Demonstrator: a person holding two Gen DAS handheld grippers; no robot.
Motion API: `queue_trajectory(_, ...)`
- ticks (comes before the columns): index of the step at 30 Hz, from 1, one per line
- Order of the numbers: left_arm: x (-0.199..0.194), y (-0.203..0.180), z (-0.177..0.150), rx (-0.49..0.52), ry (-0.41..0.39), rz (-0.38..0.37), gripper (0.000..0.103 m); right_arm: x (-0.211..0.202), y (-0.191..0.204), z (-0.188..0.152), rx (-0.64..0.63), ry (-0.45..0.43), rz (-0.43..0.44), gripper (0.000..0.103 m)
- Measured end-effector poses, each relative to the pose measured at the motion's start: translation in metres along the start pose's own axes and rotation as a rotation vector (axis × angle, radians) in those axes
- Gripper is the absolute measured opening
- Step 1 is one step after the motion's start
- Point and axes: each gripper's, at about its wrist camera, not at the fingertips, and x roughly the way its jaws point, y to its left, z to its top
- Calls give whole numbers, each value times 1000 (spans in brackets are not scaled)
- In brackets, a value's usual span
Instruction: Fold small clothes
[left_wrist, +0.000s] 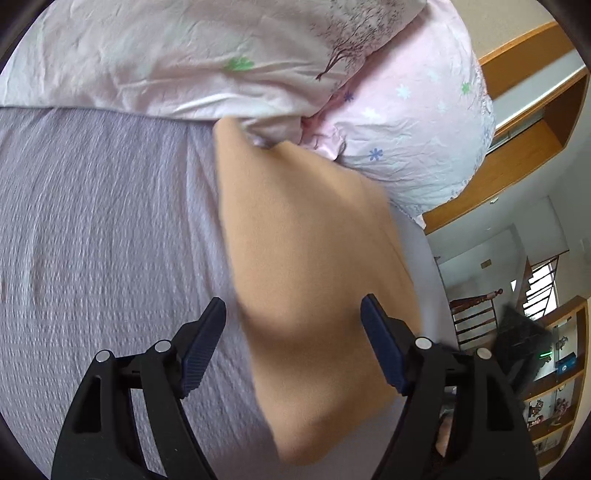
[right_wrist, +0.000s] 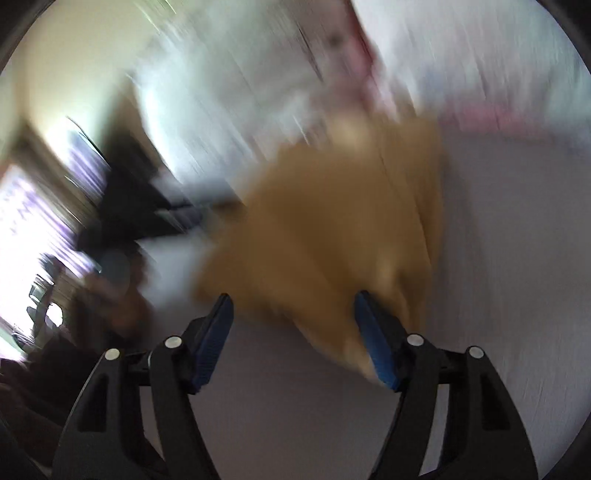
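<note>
A tan garment (left_wrist: 314, 258) lies spread on the lilac textured bedsheet (left_wrist: 103, 229), its far corner touching the pillows. My left gripper (left_wrist: 293, 314) is open and empty, its jaws wide apart over the near part of the garment. In the right wrist view, which is heavily motion-blurred, the same tan garment (right_wrist: 332, 221) lies ahead on the sheet (right_wrist: 509, 258). My right gripper (right_wrist: 293, 306) is open and empty, with the garment's near edge between and just beyond its fingers.
Two pink floral pillows (left_wrist: 207, 55) (left_wrist: 413, 129) lie at the head of the bed. A wooden headboard and shelves (left_wrist: 535, 147) stand to the right. A dark blurred shape (right_wrist: 140, 206) lies to the left beyond the bed edge.
</note>
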Motion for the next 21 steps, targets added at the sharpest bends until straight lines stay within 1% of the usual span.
queue_trajectory(1,1,3,0,-12,12,-3,75,-8,-8,-4,35,-23,29,61)
queue_trajectory(2,3,5,0,-25,21,-9,75,-18,-13,-3,80,-63,78,63)
queue_trajectory(3,5,7,1,-38,27,-17,75,-31,-20,1,142,-119,136,79)
queue_trajectory(4,7,9,2,-51,34,-25,76,-44,-29,7,199,-184,168,90)
queue_trajectory(5,10,10,3,-60,43,-35,76,-49,-36,14,223,-222,164,101)
queue_trajectory(6,14,10,5,-66,55,-50,77,-46,-42,21,234,-220,152,101)
queue_trajectory(7,16,9,6,-62,57,-56,78,-35,-52,30,267,-182,127,101)
queue_trajectory(8,18,8,8,-58,59,-58,78,-24,-64,36,311,-140,121,101)
queue_trajectory(10,24,8,14,-69,56,-71,78,-6,-81,40,367,-86,141,97)
queue_trajectory(11,26,8,16,-80,54,-81,78,6,-89,44,391,-65,151,93)
queue_trajectory(12,29,10,20,-102,51,-101,78,8,-95,40,404,-56,169,89)
queue_trajectory(13,32,12,24,-123,48,-119,78,13,-98,41,413,-70,207,88)
queue_trajectory(14,34,14,26,-135,44,-124,74,18,-100,41,415,-64,242,79)
queue_trajectory(15,37,15,28,-149,46,-126,61,27,-102,42,421,-50,277,57)
queue_trajectory(16,39,18,29,-166,48,-124,54,31,-102,38,429,-40,285,51)
queue_trajectory(17,39,21,29,-181,43,-128,45,32,-101,36,428,-53,287,43)
queue_trajectory(18,37,24,29,-181,41,-145,37,30,-98,33,425,-67,306,39)
queue_trajectory(20,25,25,29,-160,33,-169,35,25,-87,33,406,-95,332,36)
queue_trajectory(21,13,25,27,-137,19,-172,35,21,-76,36,377,-111,351,34)
